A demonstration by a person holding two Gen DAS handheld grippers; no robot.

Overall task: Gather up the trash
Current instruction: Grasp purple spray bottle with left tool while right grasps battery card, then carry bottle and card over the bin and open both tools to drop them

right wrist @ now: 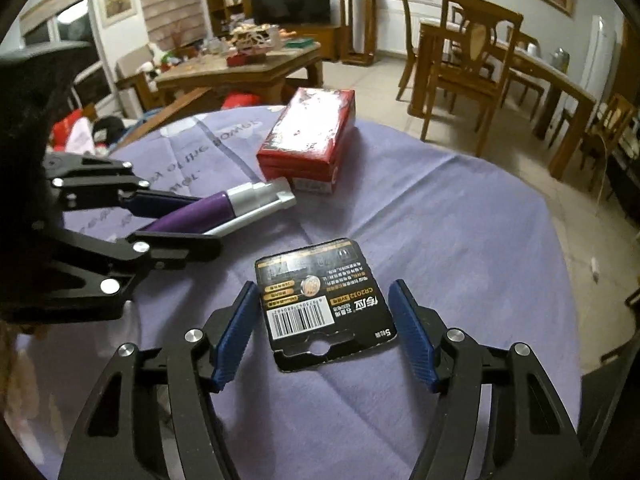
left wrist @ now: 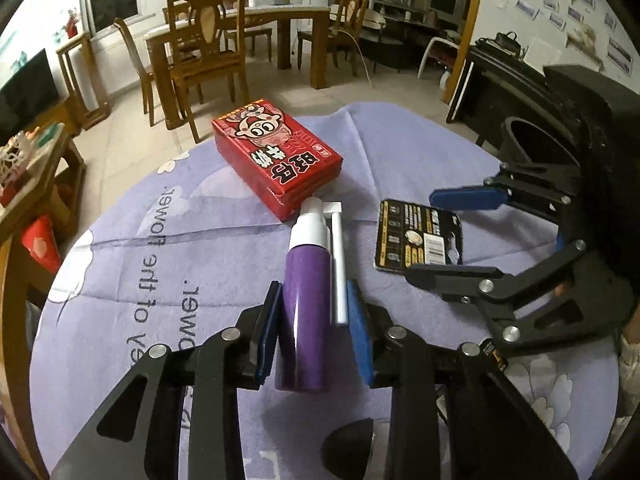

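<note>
So the left gripper [left wrist: 314, 312] has the purple spray bottle [left wrist: 305, 312] lying lengthwise between its fingers, pads pressed to the body on one side and the folded white nozzle on the other, so I'd call that clamped. Makes sense to grab it across the width, since a round bottle would roll otherwise. The bottle's base points back toward the wrist and its white cap sticks out past the fingertips, almost touching the red box [left wrist: 276, 160] just ahead.

The right gripper [right wrist: 326, 332] is spread wide, one finger on each side of the black battery card [right wrist: 324, 300], neither pad touching it. The card lies flat on the purple cloth [right wrist: 460, 240], so I'd guess pinching it by the edges will be fiddly.

No bin or bag shows in either view, so can't say where any of this trash goes. The red box looks closed; no idea what's inside it.
</note>
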